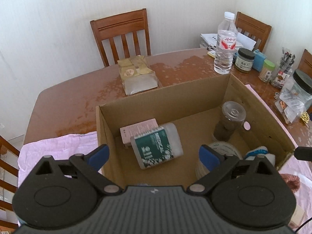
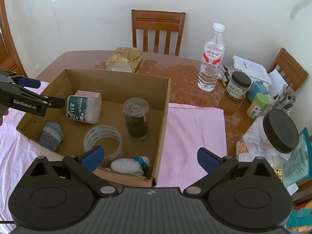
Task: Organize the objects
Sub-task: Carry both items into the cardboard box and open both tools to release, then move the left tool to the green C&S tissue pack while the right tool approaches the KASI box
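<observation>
Left wrist view looked down into an open cardboard box on a wooden table. The left gripper hung over the box's near edge with its blue-padded jaws spread wide and nothing between them. Below it, a green-labelled bottle lay on its side on the box floor, leaning against a pink carton behind it. A clear jar with dark contents stood upright near the box's right wall, a tape roll lay flat in front of it, and a white-and-blue sock showed in the near right corner. A pink cloth lay under the box.

From the right wrist view, the right gripper was poised over the box's near right corner, its jaws wide apart and empty. A grey knitted sock lay in the box by its left wall, apart from the tape roll. A water bottle stood upright on the table beyond the box, with a gold packet lying flat to its left by the box's far wall. To the right stood a dark-lidded jar, a green-capped jar and a large black-lidded jar, close together among papers.
</observation>
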